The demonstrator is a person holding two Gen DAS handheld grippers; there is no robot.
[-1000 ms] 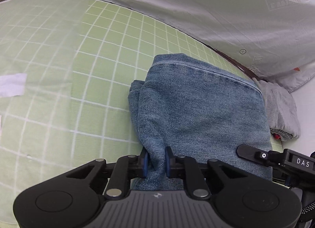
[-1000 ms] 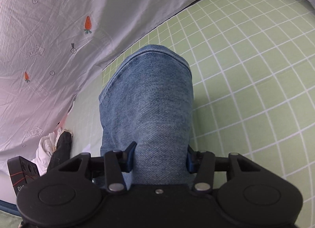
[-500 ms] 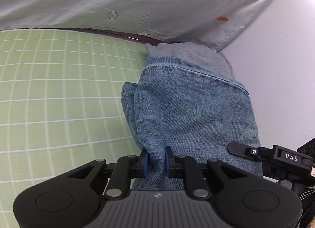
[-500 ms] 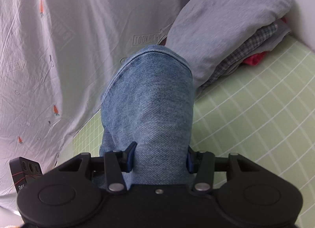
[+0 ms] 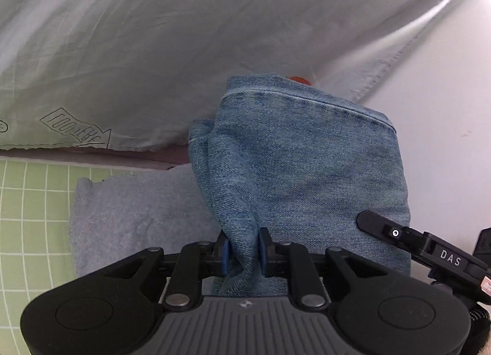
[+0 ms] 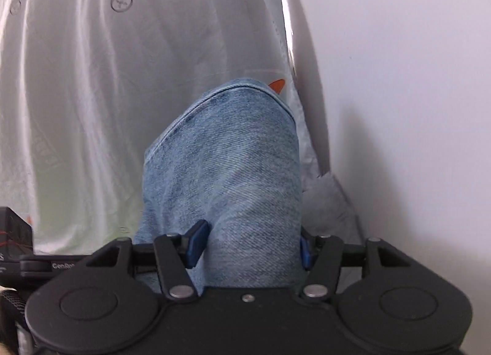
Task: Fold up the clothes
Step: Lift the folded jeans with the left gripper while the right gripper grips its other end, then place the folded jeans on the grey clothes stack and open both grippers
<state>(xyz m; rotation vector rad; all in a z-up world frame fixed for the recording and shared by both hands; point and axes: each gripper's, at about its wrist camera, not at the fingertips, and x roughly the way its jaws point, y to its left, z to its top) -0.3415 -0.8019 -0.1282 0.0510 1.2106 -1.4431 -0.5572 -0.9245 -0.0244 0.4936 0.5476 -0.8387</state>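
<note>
Folded blue jeans (image 5: 307,171) are held up between both grippers, above a folded grey garment (image 5: 132,214) that tops a pile of clothes. My left gripper (image 5: 242,250) is shut on a bunched left edge of the jeans. In the right wrist view the jeans (image 6: 227,177) fill the gap between the blue pads, and my right gripper (image 6: 248,246) is shut on that thick folded bundle. The grey garment (image 6: 328,201) shows just right of the jeans there. The underside of the jeans is hidden.
A pale sheet (image 5: 184,48) printed with carrots and arrows hangs behind. A white wall (image 6: 399,79) rises close on the right. The green grid mat (image 5: 30,217) lies at the left. The other gripper's black body (image 5: 429,250) pokes in at the right.
Both grippers have carried the jeans off the green mat, toward the wall, and now hold them over the grey pile of clothes. Grips are unchanged.
</note>
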